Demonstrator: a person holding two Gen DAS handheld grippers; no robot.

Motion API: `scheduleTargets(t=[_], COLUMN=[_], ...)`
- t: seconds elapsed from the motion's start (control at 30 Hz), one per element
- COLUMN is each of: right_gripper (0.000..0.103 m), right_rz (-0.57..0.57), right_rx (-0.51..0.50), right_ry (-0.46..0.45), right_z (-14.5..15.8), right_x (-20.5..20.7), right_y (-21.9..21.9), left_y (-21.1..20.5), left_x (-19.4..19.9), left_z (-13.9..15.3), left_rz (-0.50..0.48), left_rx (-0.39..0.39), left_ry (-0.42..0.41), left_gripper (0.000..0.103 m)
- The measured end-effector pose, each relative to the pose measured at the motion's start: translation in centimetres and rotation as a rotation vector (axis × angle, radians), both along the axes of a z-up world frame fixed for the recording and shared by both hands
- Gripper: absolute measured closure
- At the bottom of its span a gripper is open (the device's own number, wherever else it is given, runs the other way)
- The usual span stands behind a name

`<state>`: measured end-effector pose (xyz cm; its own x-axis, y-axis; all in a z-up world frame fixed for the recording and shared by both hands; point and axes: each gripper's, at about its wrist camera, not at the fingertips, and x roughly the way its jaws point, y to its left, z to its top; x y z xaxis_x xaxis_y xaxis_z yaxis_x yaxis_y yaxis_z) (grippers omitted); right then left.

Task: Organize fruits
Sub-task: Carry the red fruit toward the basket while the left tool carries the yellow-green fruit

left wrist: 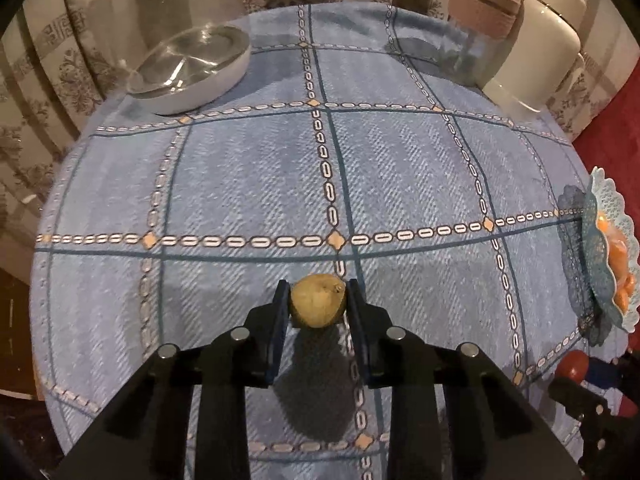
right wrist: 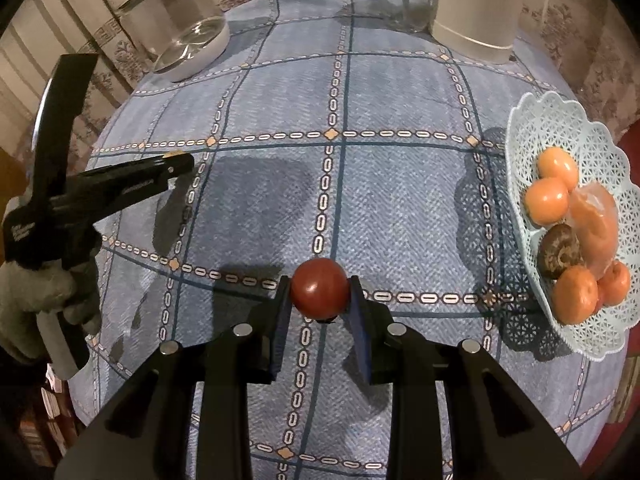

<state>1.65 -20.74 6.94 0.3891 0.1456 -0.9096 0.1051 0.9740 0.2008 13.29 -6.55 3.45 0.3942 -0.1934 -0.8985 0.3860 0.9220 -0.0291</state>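
Note:
In the left wrist view my left gripper (left wrist: 318, 300) is shut on a small yellow-green fruit (left wrist: 317, 305), held just above the blue checked tablecloth (left wrist: 240, 184). In the right wrist view my right gripper (right wrist: 320, 294) is shut on a round red fruit (right wrist: 319, 288), also above the cloth. A pale blue lattice basket (right wrist: 560, 128) stands at the right edge of the table and holds several orange fruits (right wrist: 546, 201), a dark brown fruit (right wrist: 558, 250) and an orange bag. The left gripper's body (right wrist: 120, 188) and a gloved hand (right wrist: 32, 300) show at the left of the right wrist view.
A shallow white bowl with a clear lid (left wrist: 192, 68) sits at the far left of the table. A glass jar with a pink lid (left wrist: 484, 28) and a white jug (left wrist: 548, 40) stand at the far right. The basket (left wrist: 612, 280) edges into the left wrist view.

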Motion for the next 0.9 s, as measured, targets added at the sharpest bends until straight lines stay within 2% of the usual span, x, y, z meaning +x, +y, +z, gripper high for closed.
scheduleTargets(t=[0.53,0.77,0.9], right_gripper=[0.074,0.074,0.074], right_rz=[0.058,0.054,0.041], right_rx=[0.022,0.039,0.070], right_ry=[-0.044,-0.074,-0.086], right_z=[1.8,3.0,3.4], right_x=[-2.1,-4.3,-5.7], right_y=[-1.0,-3.1,-4.8], left_y=[1.5,2.4,2.6], left_x=[-5.3,-8.6,-10.4], left_z=[5.0,6.9,7.9], left_rz=[0.054,0.103,0.129], left_rx=[0.011,-0.079,-0.097], left_ry=[-0.067,-0.042,-0.043], left_gripper=[0.074,0.074,0.074])
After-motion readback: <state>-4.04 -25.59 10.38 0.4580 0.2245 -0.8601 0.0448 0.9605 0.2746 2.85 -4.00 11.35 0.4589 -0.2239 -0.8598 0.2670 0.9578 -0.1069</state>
